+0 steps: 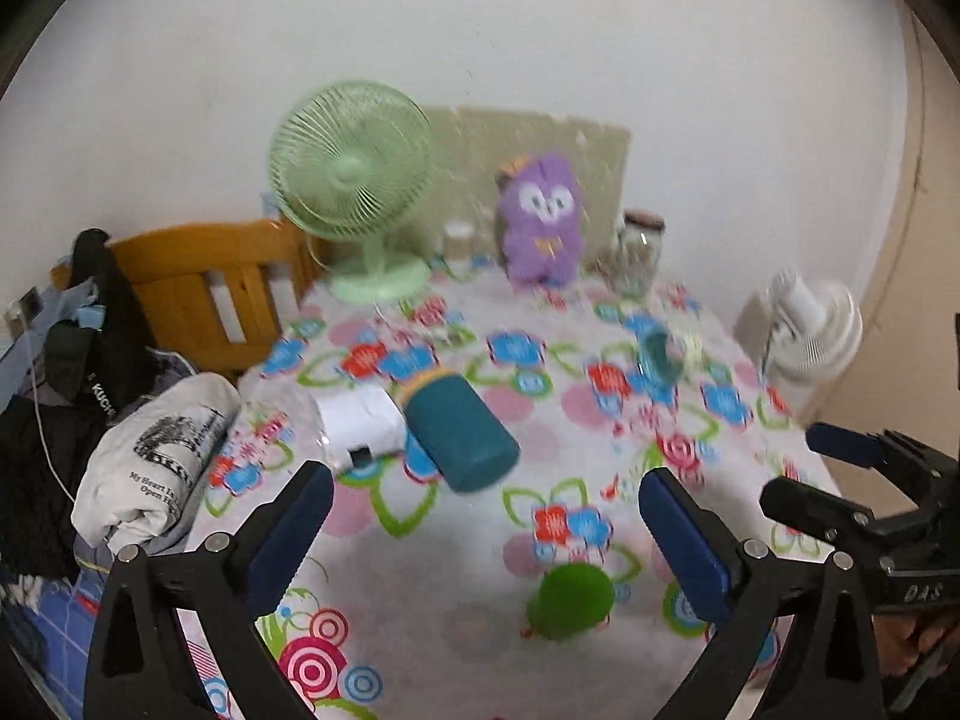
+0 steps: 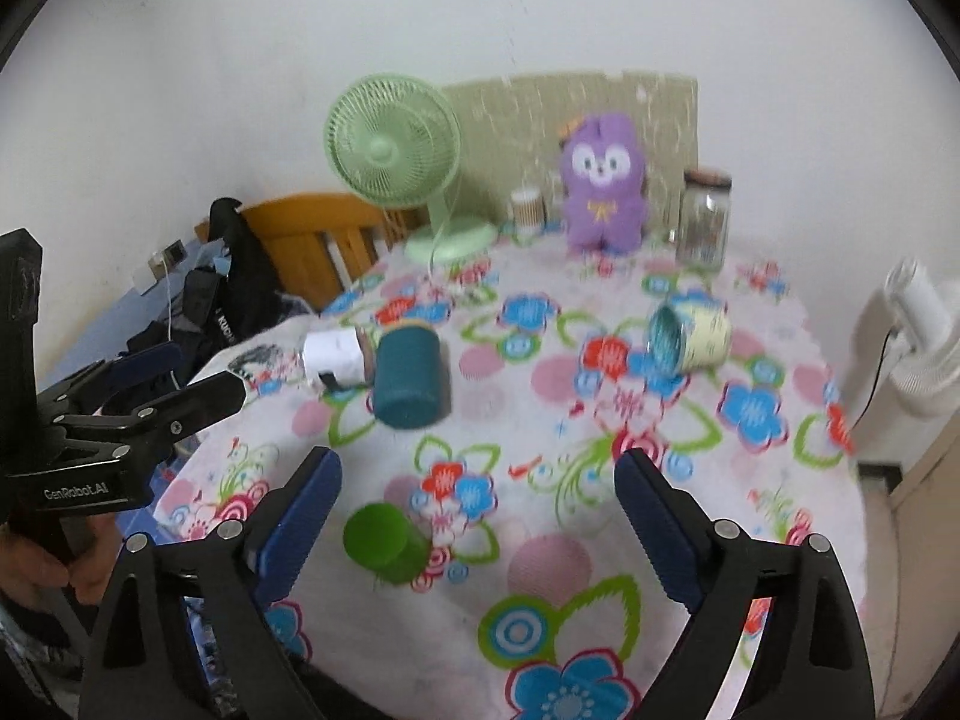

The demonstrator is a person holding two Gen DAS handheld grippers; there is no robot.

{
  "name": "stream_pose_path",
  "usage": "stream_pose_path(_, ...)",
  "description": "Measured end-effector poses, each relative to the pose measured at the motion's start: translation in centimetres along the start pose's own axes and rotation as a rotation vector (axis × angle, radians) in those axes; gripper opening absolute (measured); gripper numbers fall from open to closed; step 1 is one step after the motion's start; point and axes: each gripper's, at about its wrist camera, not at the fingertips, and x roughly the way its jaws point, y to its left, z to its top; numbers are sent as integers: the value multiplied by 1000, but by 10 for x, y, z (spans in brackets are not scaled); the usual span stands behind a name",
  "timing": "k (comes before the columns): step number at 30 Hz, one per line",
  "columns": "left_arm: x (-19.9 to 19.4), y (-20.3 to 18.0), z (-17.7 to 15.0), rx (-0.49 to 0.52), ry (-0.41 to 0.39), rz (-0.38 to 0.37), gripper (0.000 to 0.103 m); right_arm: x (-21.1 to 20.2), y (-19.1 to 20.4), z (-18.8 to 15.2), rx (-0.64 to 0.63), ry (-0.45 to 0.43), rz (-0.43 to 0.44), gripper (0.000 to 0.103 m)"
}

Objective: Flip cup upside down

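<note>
A small green cup (image 1: 570, 600) stands upside down on the flowered tablecloth, also in the right wrist view (image 2: 381, 543). A teal cup (image 1: 459, 432) lies on its side mid-table, also in the right wrist view (image 2: 408, 381). A cream cup with a teal inside (image 2: 690, 339) lies on its side at the right, blurred in the left wrist view (image 1: 660, 354). My left gripper (image 1: 486, 510) is open and empty above the table, the green cup just below its span. My right gripper (image 2: 477, 489) is open and empty, the green cup near its left finger.
A white paper-wrapped object (image 1: 360, 420) lies beside the teal cup. A green fan (image 2: 396, 144), a purple plush toy (image 2: 603, 180) and a glass jar (image 2: 705, 216) stand at the back. A white fan (image 1: 810, 330) is at the right. Clothes (image 1: 150, 456) pile at the left edge.
</note>
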Motion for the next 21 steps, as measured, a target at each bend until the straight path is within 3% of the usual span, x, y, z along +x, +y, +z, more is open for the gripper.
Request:
stream_pose_path(9,-21,5,-10,-60,-131,26,103,-24,24,8,-51,-113,-20,96)
stream_pose_path(21,-43,11,-16,-117,-204,16,103,-41,37,12,-47,-191,-10,99)
